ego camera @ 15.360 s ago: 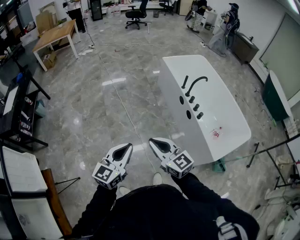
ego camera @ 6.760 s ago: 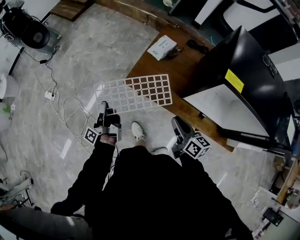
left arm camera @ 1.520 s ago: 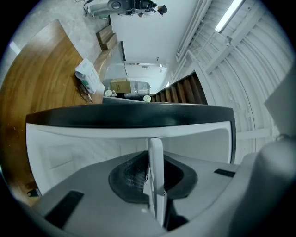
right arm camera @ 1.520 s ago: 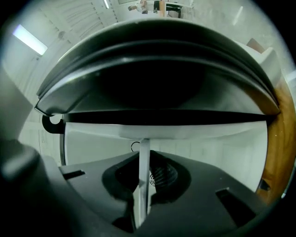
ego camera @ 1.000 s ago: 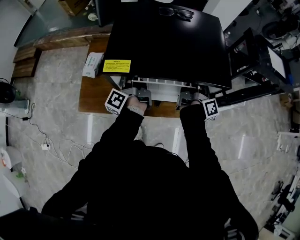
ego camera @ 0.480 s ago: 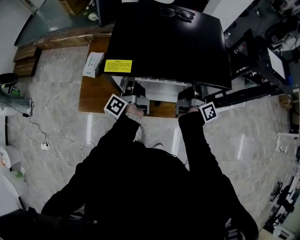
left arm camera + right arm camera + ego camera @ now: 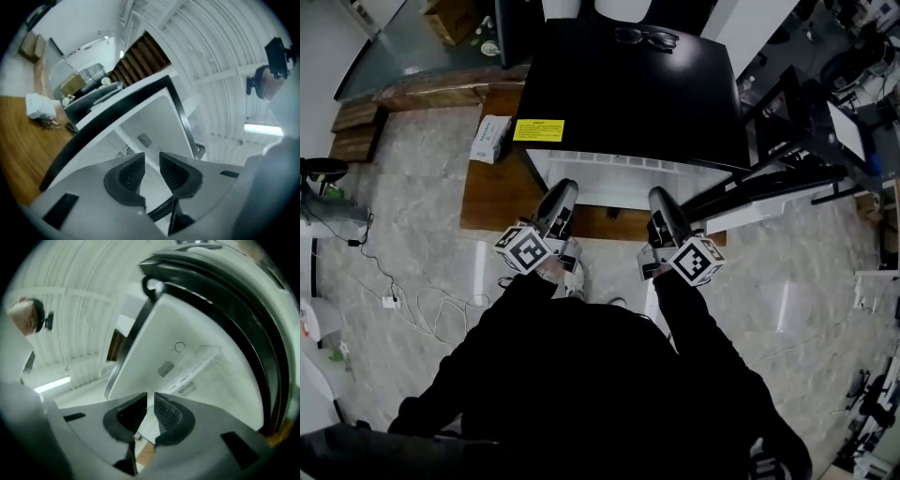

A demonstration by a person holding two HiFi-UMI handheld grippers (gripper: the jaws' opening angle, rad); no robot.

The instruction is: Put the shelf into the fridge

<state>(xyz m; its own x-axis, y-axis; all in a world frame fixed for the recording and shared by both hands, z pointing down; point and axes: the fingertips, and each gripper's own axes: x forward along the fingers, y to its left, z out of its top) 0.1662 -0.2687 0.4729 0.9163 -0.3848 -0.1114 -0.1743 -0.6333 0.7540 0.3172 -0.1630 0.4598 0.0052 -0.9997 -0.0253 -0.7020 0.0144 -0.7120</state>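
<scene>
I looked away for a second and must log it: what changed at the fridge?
Both tools let go of the shelf and drew back toward the person. On the left tool the jaws are opening, on the right tool closing, with nothing between them. The shelf stays in the fridge; the fridge and the glasses on top have not moved.

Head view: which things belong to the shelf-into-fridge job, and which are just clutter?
Job:
- fridge
- shelf, edge showing in the opening
- left gripper, jaws opening, empty
- right gripper, jaws closing, empty

Lying about:
- glasses on the fridge top
- white packet
- cardboard box
- floor cable
</scene>
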